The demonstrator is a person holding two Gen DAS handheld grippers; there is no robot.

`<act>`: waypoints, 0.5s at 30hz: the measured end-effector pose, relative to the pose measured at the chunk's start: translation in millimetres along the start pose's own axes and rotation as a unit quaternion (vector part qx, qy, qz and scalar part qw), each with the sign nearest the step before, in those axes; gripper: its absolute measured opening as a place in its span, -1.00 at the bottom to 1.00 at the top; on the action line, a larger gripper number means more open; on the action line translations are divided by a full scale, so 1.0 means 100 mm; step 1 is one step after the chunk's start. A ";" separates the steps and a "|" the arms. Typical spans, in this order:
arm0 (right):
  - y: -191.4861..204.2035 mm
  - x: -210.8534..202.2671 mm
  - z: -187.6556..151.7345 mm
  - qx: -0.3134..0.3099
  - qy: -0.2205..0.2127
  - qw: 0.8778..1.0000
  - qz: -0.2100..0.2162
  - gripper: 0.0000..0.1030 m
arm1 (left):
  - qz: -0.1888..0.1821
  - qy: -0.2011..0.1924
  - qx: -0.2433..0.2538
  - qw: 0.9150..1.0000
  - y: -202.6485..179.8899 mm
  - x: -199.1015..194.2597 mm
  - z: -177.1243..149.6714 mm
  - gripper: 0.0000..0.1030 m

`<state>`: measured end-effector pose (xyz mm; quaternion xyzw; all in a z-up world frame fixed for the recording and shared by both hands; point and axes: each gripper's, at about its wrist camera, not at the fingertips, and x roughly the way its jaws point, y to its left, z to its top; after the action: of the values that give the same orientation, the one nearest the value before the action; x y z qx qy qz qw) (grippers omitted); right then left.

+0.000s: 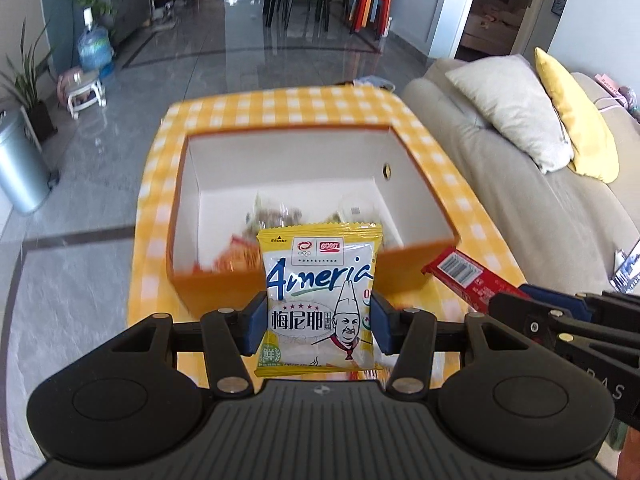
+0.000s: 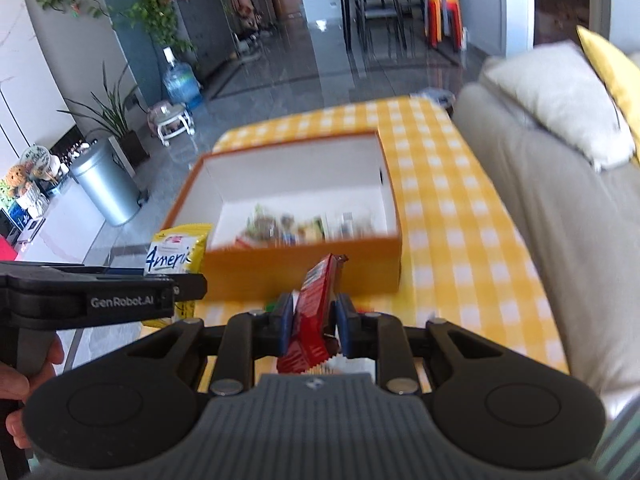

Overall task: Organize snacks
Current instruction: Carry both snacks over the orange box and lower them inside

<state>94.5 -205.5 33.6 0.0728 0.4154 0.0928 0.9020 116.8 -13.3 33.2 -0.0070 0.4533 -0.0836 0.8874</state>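
My left gripper (image 1: 319,320) is shut on a yellow and white Ameria snack packet (image 1: 320,280), held upright just before the near wall of an open orange box (image 1: 280,132). The box has a white inside and several snacks on its floor. My right gripper (image 2: 312,320) is shut on a red snack bar wrapper (image 2: 314,304), also just before the box's near wall (image 2: 304,260). The red wrapper (image 1: 460,276) and right gripper show at right in the left wrist view. The yellow packet (image 2: 176,252) and left gripper show at left in the right wrist view.
The box stands on a table with a yellow and white checked cloth (image 1: 444,168). A beige sofa (image 1: 520,184) with white and yellow cushions runs along the right. A metal bin (image 1: 20,168), plants and a water jug stand on the tiled floor at left.
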 end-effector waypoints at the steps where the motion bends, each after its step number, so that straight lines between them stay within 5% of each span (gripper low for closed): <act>1: 0.01 0.02 0.07 -0.003 -0.005 1.000 0.001 -0.62 | 0.001 -0.003 0.003 1.000 0.00 0.01 0.07 0.15; 15: 0.18 0.76 0.95 -0.087 -0.013 0.996 0.001 -0.62 | 0.052 0.003 0.025 0.998 0.21 0.58 0.67 0.15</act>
<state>213.5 -176.0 42.6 -0.0045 0.3937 0.1282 0.9102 207.3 -6.0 24.8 0.0392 0.4535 -0.0492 0.8890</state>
